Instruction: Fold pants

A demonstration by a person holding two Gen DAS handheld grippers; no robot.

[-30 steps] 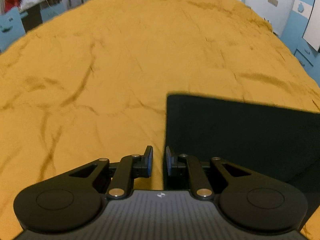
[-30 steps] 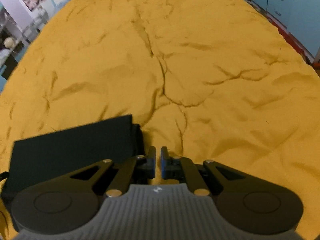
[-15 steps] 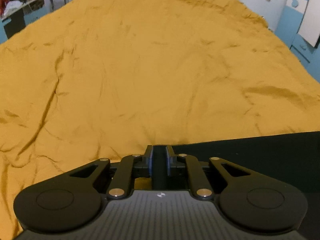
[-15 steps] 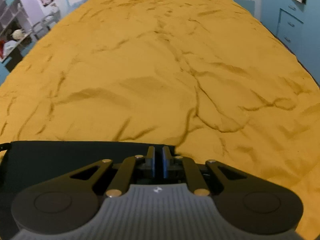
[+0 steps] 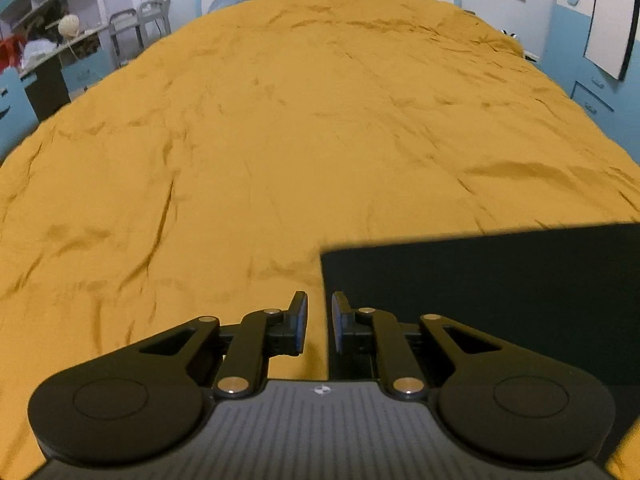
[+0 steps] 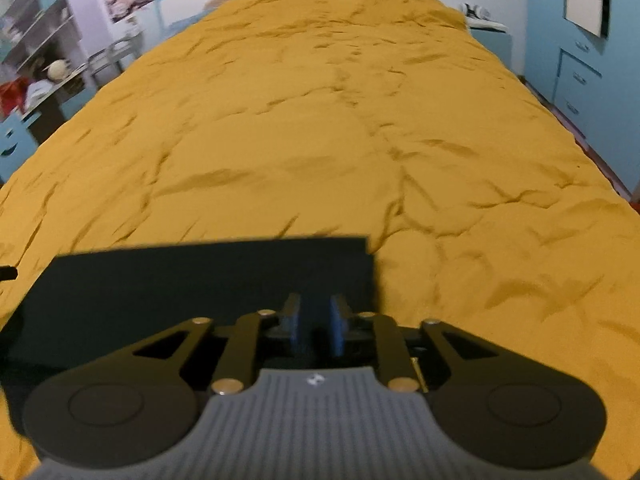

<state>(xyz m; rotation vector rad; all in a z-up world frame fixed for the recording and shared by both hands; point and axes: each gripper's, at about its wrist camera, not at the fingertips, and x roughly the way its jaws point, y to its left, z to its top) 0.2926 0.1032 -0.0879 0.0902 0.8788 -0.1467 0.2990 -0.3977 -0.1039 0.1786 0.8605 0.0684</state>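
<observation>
The folded black pants [image 5: 500, 300] lay flat as a rectangle on the mustard-yellow bed cover [image 5: 320, 140]. The left gripper [image 5: 319, 322] sat at the rectangle's left edge, its fingers [image 5: 301, 320] slightly parted with only cover visible between them. The right gripper [image 6: 314, 324] hovered over the pants' right end [image 6: 200, 280]; its blue-padded fingers [image 6: 338, 330] had just been opening and gripped nothing. Blue drawers [image 6: 576, 76] stood beside the bed.
</observation>
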